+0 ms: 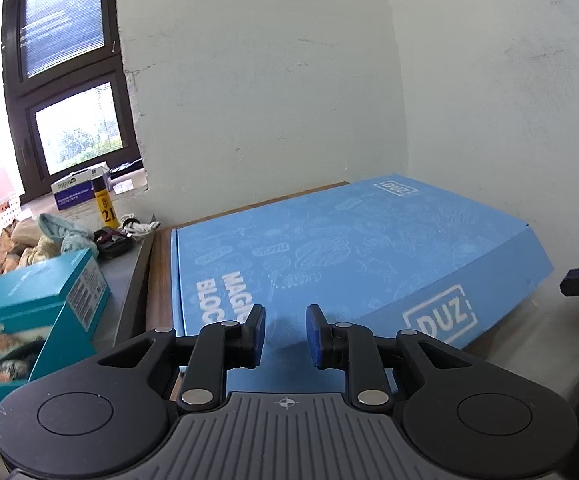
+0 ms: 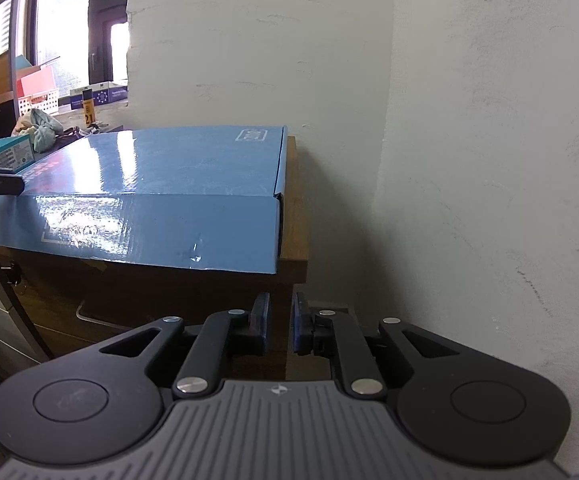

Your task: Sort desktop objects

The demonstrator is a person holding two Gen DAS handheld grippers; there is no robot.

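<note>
On the brown wooden cabinet top (image 2: 295, 200) in the wall corner lies the big flat blue box (image 1: 349, 248), lid down, its front edge overhanging the cabinet's front in the right wrist view. Its long axis runs roughly from the side nearest the teal carton back toward the corner, and it lies skewed to the cabinet edge. The left gripper (image 1: 285, 334) hovers just over the box's near part, fingers pointing along the lid, jaws spread with nothing between them; the box is directly ahead of and beneath it, so this hand is the nearer one. The right gripper (image 2: 280, 324) sits lower, in front of the cabinet and below the box's front face, jaws a narrow gap apart and empty; from it the box lies up and to the left. Which stage of sorting this is cannot be judged: the box may be parked here or waiting to be shifted. Readable on the box: "DUZ" in a frame on the side face and again on the lid's far corner, and "MAGIC BLOCK", partly cut off by the fingers. Left of the box stands a teal carton (image 1: 33, 312); beyond it, crumpled cloths (image 1: 65, 236) and a yellow tube (image 1: 105, 204) marked "21".
</note>
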